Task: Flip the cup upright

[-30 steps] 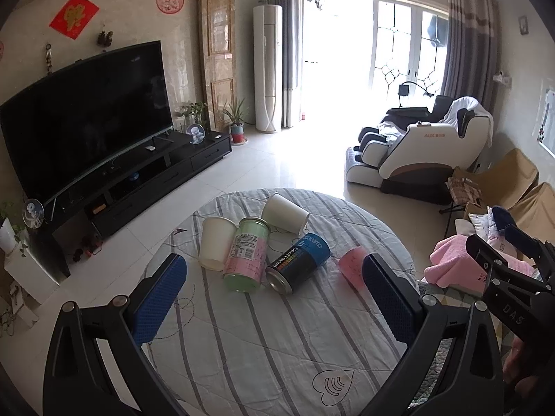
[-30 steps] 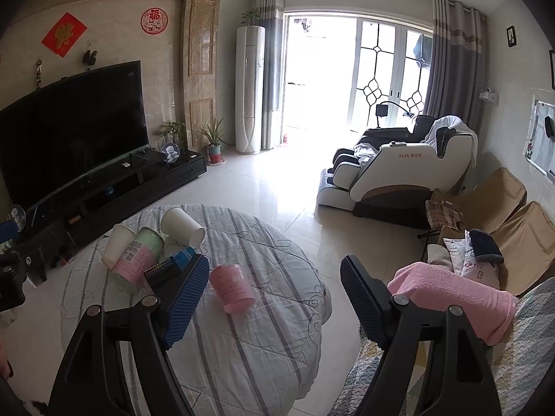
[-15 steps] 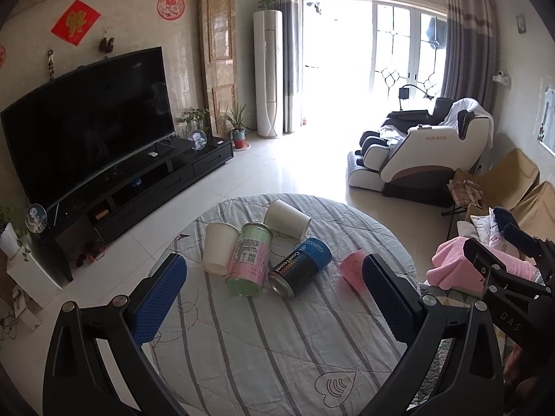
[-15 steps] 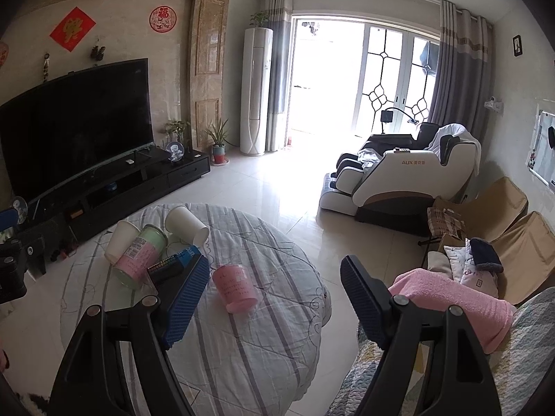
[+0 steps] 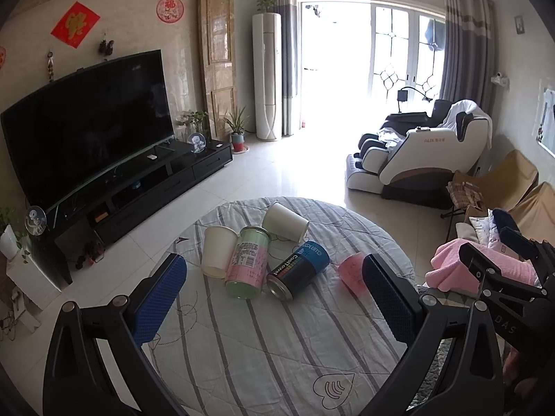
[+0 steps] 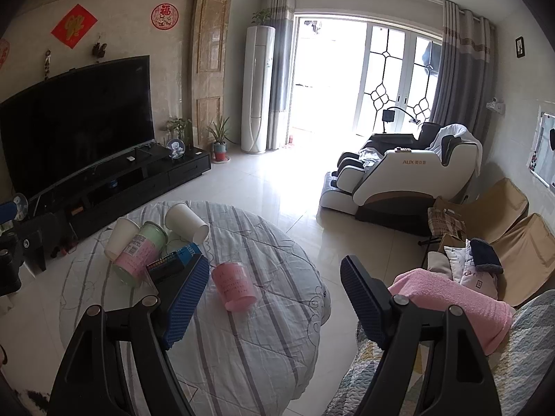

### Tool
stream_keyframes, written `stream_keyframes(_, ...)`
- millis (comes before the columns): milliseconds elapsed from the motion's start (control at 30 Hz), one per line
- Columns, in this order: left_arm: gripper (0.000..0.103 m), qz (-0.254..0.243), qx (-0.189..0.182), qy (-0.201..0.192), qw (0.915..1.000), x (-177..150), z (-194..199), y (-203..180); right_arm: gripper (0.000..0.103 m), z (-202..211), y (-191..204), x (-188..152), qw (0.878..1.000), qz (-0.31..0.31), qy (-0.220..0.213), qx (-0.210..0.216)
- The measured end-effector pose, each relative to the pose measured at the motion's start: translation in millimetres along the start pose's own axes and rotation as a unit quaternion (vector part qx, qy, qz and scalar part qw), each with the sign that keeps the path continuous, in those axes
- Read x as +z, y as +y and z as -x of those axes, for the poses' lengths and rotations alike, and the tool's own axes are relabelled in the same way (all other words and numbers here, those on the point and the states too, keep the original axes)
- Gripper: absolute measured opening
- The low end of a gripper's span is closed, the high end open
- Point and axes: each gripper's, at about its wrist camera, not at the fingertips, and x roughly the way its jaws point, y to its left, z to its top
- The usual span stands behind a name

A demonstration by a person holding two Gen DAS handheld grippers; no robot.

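Several cups lie on their sides on a round table with a striped grey cloth. Two are white paper cups. One is a pink and green cup, one a dark blue cup, and one a pink cup at the right. In the right wrist view the pink cup lies apart from the cluster. My left gripper is open and empty, above the table short of the cups. My right gripper is open and empty, over the table's right edge.
A TV and black stand are at the left. A massage chair stands far right. A sofa with a pink towel is beside the table at the right. The right gripper's body shows at the left view's right edge.
Both views have shifted slightly. The cups sit a little lower in the frames. No cup has moved and both grippers stay open.
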Motion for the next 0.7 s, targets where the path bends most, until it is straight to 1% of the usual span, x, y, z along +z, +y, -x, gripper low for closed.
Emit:
stream_keyframes(333, 0.102, -0.004, 0.0, 0.008, 1.0, 1.8, -4.0, -3.3, 0.08, -2.6, -0.4, 0.9, 1.0, 0.0, 0.006, 0.001)
stream_keyframes(567, 0.103, -0.002, 0.003, 0.036, 0.9993, -2.3, -13.1, -2.3, 0.08, -8.4, 0.3, -0.9, 1.0, 0.006, 0.025, 0.011)
stream_keyframes(700, 0.103, 0.003, 0.002, 0.066, 0.9978, -10.1, -20.8, -0.7, 0.08, -12.1, 0.9, -3.1, 0.999, 0.004, 0.041, 0.016)
